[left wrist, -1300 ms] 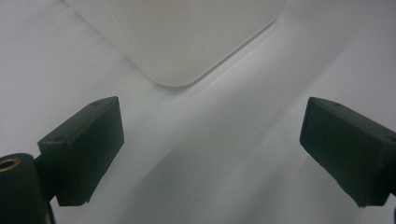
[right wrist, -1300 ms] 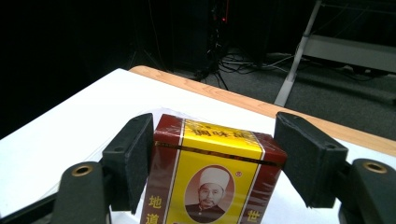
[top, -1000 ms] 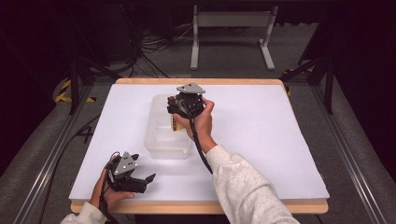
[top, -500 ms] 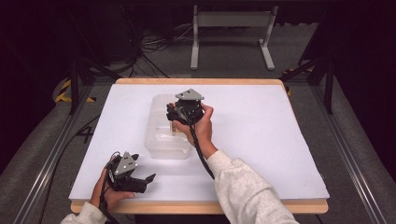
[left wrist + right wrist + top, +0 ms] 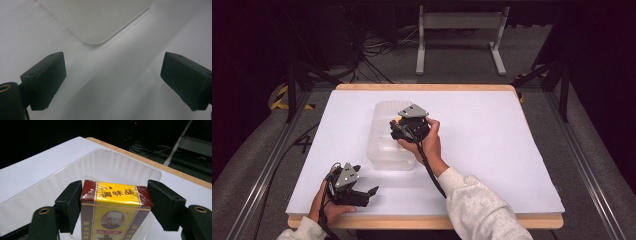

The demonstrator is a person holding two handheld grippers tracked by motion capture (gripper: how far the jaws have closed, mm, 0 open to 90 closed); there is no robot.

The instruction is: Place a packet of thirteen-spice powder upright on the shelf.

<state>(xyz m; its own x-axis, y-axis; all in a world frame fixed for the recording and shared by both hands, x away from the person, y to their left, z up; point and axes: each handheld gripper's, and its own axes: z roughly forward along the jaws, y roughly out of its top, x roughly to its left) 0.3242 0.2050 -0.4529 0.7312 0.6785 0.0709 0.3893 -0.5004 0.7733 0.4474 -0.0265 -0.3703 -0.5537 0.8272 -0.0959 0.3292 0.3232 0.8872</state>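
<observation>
Two tools: right tool clamps upright seasoning box; left tool gapes.

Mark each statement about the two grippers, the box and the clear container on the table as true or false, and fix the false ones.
1. The right gripper is clamped on a red and yellow box. True.
2. The box is held over the clear plastic container. True.
3. The left gripper grips the container's corner. False: its jaws are wide apart with nothing between them, and the corner lies beyond them.
4. The container stands on bare wood. False: it rests on the white table surface.
5. The left gripper sits at the table's far edge. False: in the high view it is near the front edge, by the person.
</observation>
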